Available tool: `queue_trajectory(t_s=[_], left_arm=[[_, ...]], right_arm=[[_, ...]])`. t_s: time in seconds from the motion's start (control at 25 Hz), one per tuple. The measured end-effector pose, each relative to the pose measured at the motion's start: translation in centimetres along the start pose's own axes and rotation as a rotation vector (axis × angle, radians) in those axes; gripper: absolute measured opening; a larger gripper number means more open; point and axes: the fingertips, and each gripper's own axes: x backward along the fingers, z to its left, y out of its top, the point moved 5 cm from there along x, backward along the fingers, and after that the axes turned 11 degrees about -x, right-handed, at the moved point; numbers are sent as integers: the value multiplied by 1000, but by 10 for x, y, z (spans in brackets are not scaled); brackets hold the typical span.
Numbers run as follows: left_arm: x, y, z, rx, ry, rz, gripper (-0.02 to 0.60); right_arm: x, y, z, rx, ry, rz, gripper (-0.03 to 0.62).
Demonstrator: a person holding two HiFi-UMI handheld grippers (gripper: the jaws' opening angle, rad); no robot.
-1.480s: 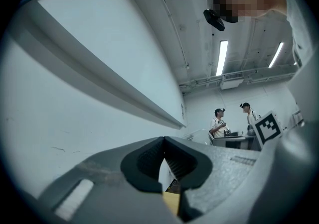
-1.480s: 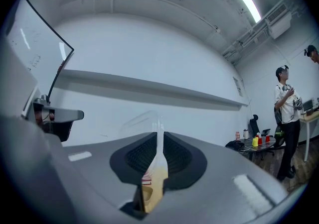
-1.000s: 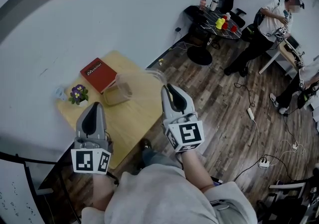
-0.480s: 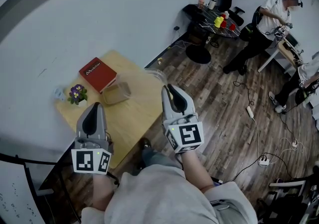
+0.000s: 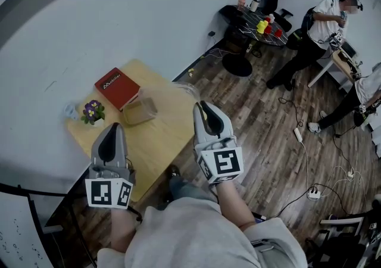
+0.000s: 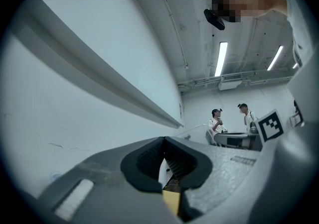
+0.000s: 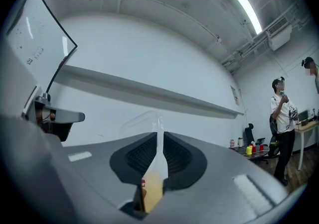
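Note:
My right gripper (image 5: 201, 106) is held above the near right edge of a small light wooden table (image 5: 158, 142), shut on the rim of a clear plastic bag (image 5: 140, 111). The bag has tan contents and reaches left over the table. In the right gripper view the thin clear bag (image 7: 158, 128) is pinched between the jaws of the right gripper (image 7: 159, 142). My left gripper (image 5: 111, 127) is raised above the table's near left part, jaws shut with nothing between them. In its own view the left gripper (image 6: 163, 141) points at the white wall.
A red book (image 5: 116, 87) and a small pot of purple flowers (image 5: 93, 112) lie on the table by the wall. Two people (image 5: 318, 22) stand at the far right near a black table with cups (image 5: 262, 22). Cables (image 5: 309, 192) run over the wooden floor.
Both grippers stay almost still, with the bag still clamped in the right one. The people at the far right have shifted their stance.

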Motion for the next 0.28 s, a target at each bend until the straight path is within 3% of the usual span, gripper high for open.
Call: queue_trajectory(t_s=[0.28], left_arm=[[1, -3, 6, 4, 5, -1, 5]], right_arm=[[-3, -2, 4, 1, -2, -4, 38]])
